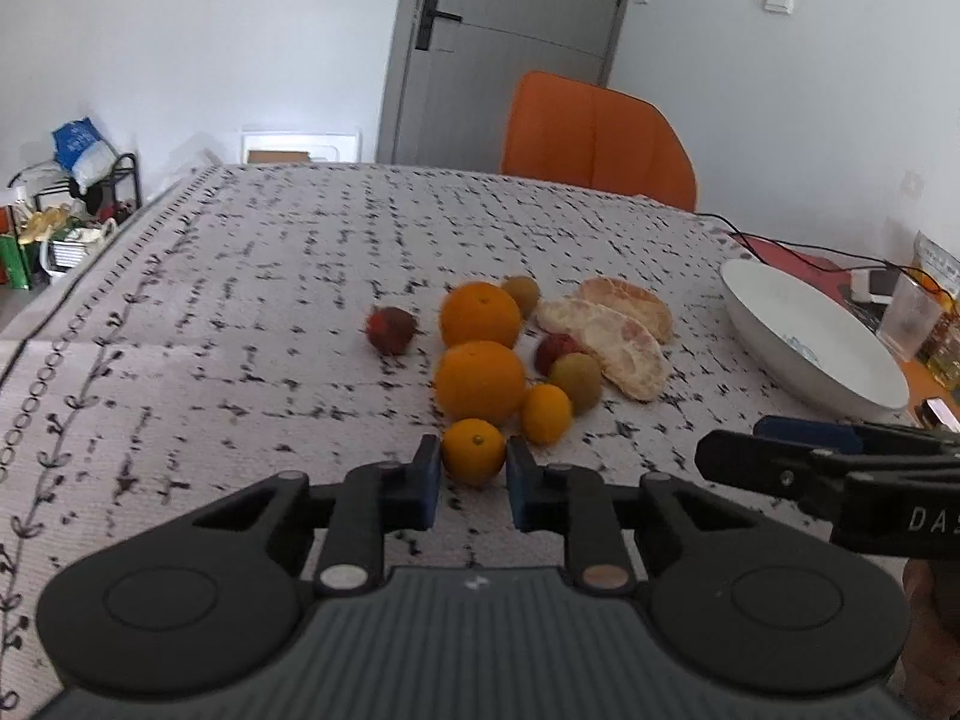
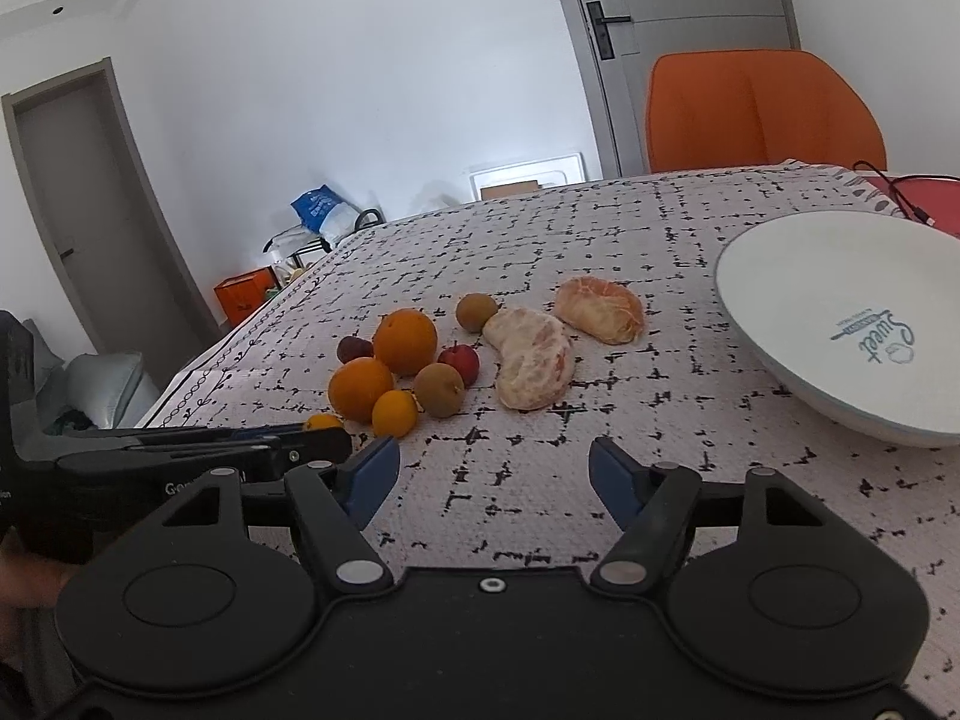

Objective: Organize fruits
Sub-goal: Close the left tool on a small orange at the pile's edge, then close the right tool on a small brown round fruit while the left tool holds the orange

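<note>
Small orange pinched between left gripper pads; right gripper spread wide, holding nothing.

A small round orange citrus fruit sits between the left fingers. Just beyond lie two larger oranges, a small oval orange kumquat, brownish-green and red fruits, and two peeled pomelo segments.

The left gripper is built of matte black linkages with blue finger pads, silver pivot pins and a ribbed grey housing. The right gripper is likewise black, blue-padded, with white lettering seen at 3 o'clock in the left view.
</note>
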The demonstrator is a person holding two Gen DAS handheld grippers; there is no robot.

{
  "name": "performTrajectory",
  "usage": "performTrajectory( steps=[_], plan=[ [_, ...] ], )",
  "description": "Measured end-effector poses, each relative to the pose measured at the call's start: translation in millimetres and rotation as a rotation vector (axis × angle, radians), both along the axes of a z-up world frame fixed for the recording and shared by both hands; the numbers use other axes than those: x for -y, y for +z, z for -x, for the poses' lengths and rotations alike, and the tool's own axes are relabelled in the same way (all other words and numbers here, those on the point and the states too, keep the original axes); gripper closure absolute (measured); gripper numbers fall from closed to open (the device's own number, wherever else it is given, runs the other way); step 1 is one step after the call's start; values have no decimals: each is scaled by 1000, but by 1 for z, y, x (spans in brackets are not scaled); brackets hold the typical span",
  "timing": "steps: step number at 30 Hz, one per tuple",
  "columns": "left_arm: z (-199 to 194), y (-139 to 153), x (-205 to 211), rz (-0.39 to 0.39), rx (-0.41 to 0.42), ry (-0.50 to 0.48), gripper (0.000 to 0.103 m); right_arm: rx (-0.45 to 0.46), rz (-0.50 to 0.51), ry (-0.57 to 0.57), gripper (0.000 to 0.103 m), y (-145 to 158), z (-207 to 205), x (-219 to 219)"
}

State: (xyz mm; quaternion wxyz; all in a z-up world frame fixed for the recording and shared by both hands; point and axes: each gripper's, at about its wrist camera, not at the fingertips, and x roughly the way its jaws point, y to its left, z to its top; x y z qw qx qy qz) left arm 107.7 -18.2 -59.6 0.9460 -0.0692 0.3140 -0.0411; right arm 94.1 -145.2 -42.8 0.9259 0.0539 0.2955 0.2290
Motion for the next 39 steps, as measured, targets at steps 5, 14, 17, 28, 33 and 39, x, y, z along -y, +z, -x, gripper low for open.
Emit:
performTrajectory(
  steps=[5, 14, 17, 28, 33, 39],
  plan=[
    [1, 5, -7, -8, 17, 25, 82, -18, -22, 4, 40, -2, -9, -3],
    [4, 9, -22, -8, 31, 55, 82, -50, -63, 20, 53, -4, -30, -11],
    [5, 9, -27, -7, 33, 61, 82, -48, -70, 29, 54, -2, -34, -16],
    [10, 12, -45, 8, 41, 95, 82, -84, -107, 32, 68, -5, -52, -31],
    [13, 15, -46, 12, 47, 99, 82, -105, -109, 39, 80, -9, -59, -33],
    [14, 21, -40, 2, 56, 87, 82, -88, -152, 41, 84, -4, -51, -24]
  ],
)
